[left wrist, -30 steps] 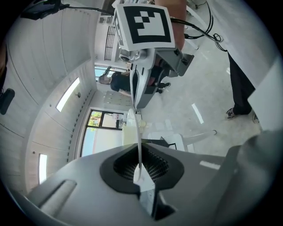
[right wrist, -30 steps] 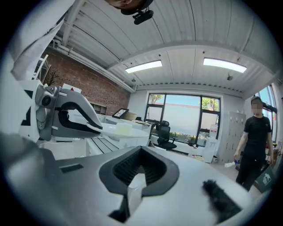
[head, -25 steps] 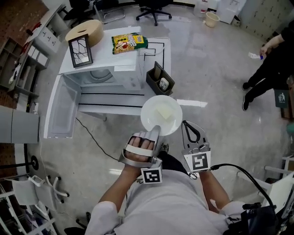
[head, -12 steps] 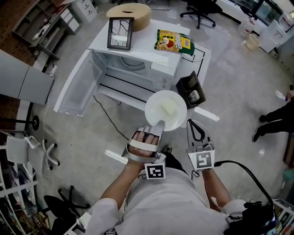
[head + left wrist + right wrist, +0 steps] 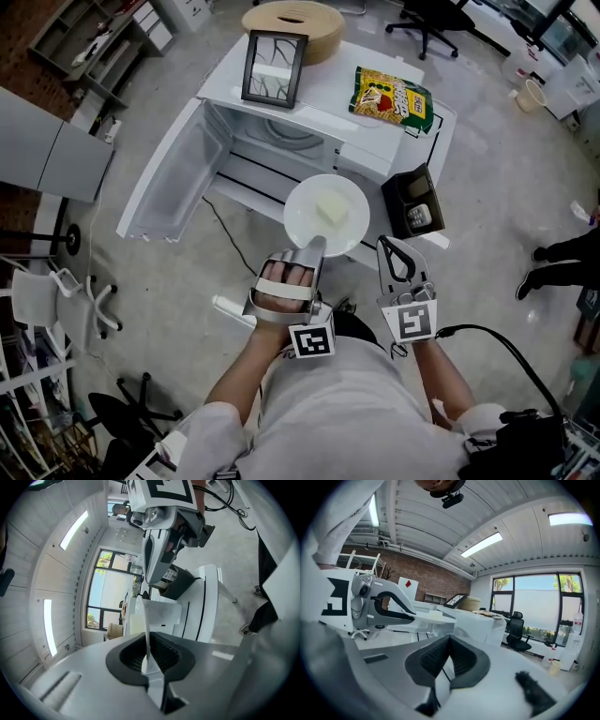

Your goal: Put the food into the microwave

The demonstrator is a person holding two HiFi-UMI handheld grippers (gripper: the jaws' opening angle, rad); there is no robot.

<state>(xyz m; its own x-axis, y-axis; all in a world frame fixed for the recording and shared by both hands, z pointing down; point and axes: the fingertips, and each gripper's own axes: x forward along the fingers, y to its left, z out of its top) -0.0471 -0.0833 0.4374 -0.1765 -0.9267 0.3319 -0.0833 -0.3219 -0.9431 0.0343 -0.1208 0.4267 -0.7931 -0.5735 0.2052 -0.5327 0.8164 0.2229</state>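
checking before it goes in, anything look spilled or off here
Nothing is spilled or damaged. The plate sits level with the food on it, though only the left gripper pinches its rim. The microwave stands open, with a picture frame and snack bag on top.

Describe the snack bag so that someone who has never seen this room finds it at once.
Start at the white microwave with its door swung open. The snack bag lies flat on the white top, toward the right. It is the only yellow-and-green printed thing there. The dark picture frame stands upright to its left, beside a tan round roll.
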